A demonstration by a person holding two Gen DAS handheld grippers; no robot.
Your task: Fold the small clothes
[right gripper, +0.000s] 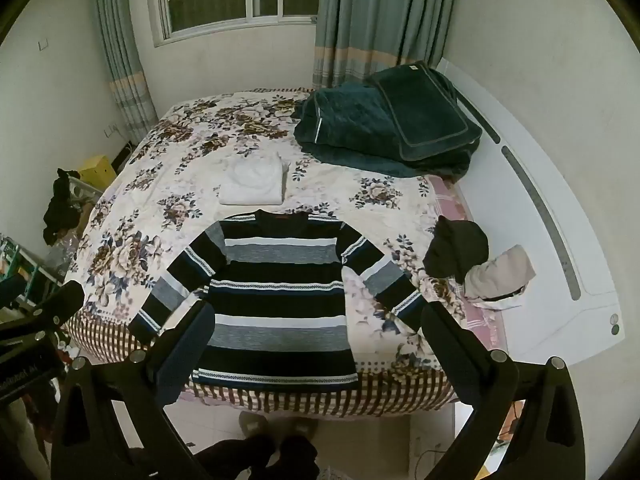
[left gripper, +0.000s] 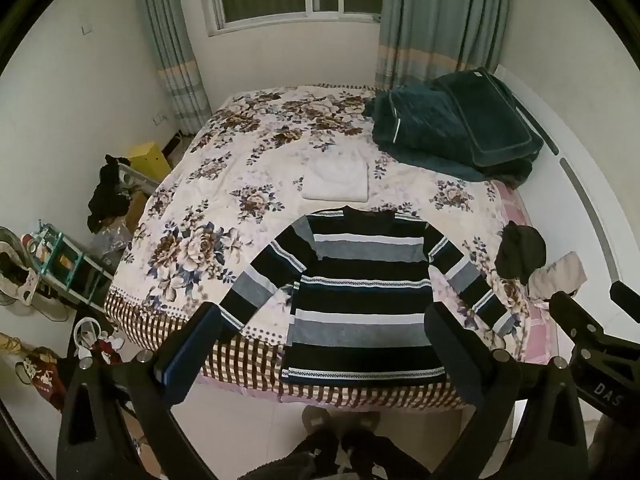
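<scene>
A striped sweater in navy, grey and white [left gripper: 360, 296] lies flat on the flowered bed cover [left gripper: 208, 184], sleeves spread, hem at the bed's near edge; it also shows in the right wrist view [right gripper: 280, 300]. My left gripper [left gripper: 324, 344] is open and empty, held high above the sweater's lower part. My right gripper [right gripper: 316, 344] is open and empty, held above the sweater's hem and right sleeve. A folded white garment [left gripper: 336, 180] lies behind the sweater's collar, also in the right wrist view [right gripper: 254, 184].
A dark teal quilt and cushion [left gripper: 452, 124] are piled at the bed's far right. A black garment [left gripper: 520, 254] and a pale one [left gripper: 560, 280] lie at the right edge. A rack and clutter [left gripper: 68, 264] stand on the floor at left. The person's feet [left gripper: 340, 424] are below the bed's edge.
</scene>
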